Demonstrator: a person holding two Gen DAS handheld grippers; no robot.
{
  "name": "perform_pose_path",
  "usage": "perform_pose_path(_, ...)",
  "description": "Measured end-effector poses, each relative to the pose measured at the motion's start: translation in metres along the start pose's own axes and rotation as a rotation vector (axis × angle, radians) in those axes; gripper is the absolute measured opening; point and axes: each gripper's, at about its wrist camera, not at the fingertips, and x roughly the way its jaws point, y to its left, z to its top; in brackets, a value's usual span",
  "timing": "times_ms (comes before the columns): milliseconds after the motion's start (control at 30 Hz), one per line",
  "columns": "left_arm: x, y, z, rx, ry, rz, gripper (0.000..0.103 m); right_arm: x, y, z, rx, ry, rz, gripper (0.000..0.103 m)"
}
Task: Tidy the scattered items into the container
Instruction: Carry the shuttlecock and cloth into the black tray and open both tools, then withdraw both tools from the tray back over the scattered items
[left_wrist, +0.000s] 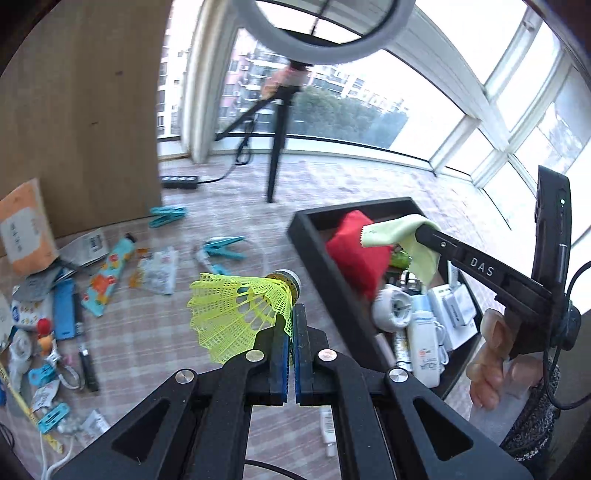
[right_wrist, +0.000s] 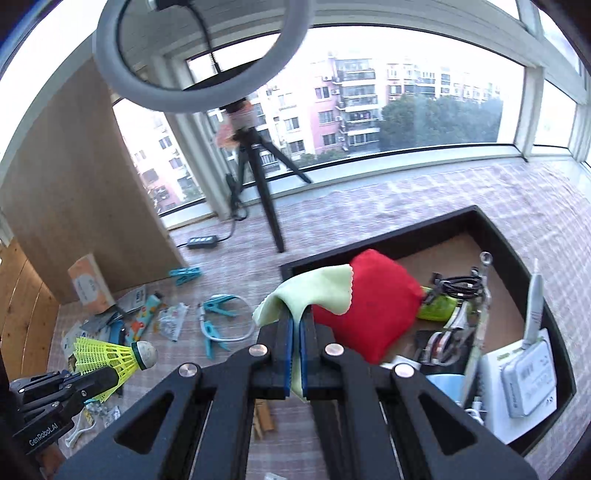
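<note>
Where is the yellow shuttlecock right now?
The yellow shuttlecock is pinched in the left gripper, held above the checked floor just left of the black container; the right wrist view shows it at lower left.

One yellow shuttlecock (left_wrist: 236, 314), one pale green cloth (right_wrist: 314, 291), one red pouch (right_wrist: 373, 302) and one black tray (right_wrist: 554, 325) are in view. Three blue clothes pegs (right_wrist: 218, 306) lie on the counter (right_wrist: 369, 210), left of the jaws.

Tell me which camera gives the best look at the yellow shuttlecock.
The left wrist view: the yellow shuttlecock sits large and central, pinched in the left gripper. The right wrist view shows it small at the lower left edge, though its cork is clearer.
</note>
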Motion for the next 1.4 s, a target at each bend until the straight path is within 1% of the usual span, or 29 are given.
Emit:
perform_pose_path(133,0.026,-0.074,0.008,0.121,0.029,-0.085,0.001,-0.016,-0.056,0.003,0.063,-0.023,-0.095,0.003)
perform_pose_path(233,0.041,-0.118,0.011,0.147,0.033,-0.134,0.003,-0.024,-0.086,0.004,0.088,-0.023,-0.135,0.004)
perform_pose_path(267,0.047,-0.128,0.012,0.141,0.042,-0.149,0.014,-0.026,-0.094,0.004,0.096,-0.019,-0.135,0.006)
perform_pose_path(300,0.054,-0.137,0.012,0.144,0.071,-0.16,0.041,-0.027,-0.102,0.003,0.109,-0.004,-0.138,0.011)
perform_pose_path(333,0.059,-0.145,0.012,0.151,0.096,-0.169,0.055,-0.03,-0.109,0.002,0.128,0.004,-0.15,0.033)
perform_pose_path(367,0.062,-0.151,0.011,0.157,0.097,-0.173,0.061,-0.033,-0.114,0.001,0.141,-0.005,-0.16,0.056)
perform_pose_path(400,0.062,-0.156,0.009,0.17,0.091,-0.166,0.06,-0.038,-0.117,-0.001,0.144,-0.023,-0.173,0.06)
perform_pose_path(467,0.061,-0.163,0.004,0.201,0.095,-0.16,0.06,-0.042,-0.12,-0.003,0.14,-0.027,-0.196,0.061)
perform_pose_path(533,0.061,-0.163,0.001,0.21,0.098,-0.15,0.06,-0.043,-0.121,-0.004,0.141,-0.025,-0.197,0.061)
perform_pose_path(600,0.059,-0.155,-0.001,0.199,0.096,-0.137,0.06,-0.043,-0.12,-0.006,0.14,-0.022,-0.191,0.061)
perform_pose_path(700,0.058,-0.134,0.0,0.157,0.09,-0.103,0.059,-0.045,-0.112,-0.008,0.135,-0.028,-0.163,0.061)
perform_pose_path(833,0.052,-0.098,-0.003,0.106,0.087,-0.06,0.059,-0.04,-0.086,-0.008,0.094,-0.027,-0.126,0.061)
perform_pose_path(1033,0.035,-0.038,-0.014,0.028,0.073,0.035,0.056,-0.024,-0.046,-0.014,0.021,0.004,-0.067,0.061)
perform_pose_path(1233,0.0,0.03,-0.03,-0.057,0.036,0.142,0.056,-0.013,-0.005,-0.025,-0.048,0.033,-0.006,0.061)
perform_pose_path(1400,-0.036,0.091,-0.054,-0.133,0.009,0.237,0.056,-0.003,0.026,-0.037,-0.114,0.073,0.036,0.061)
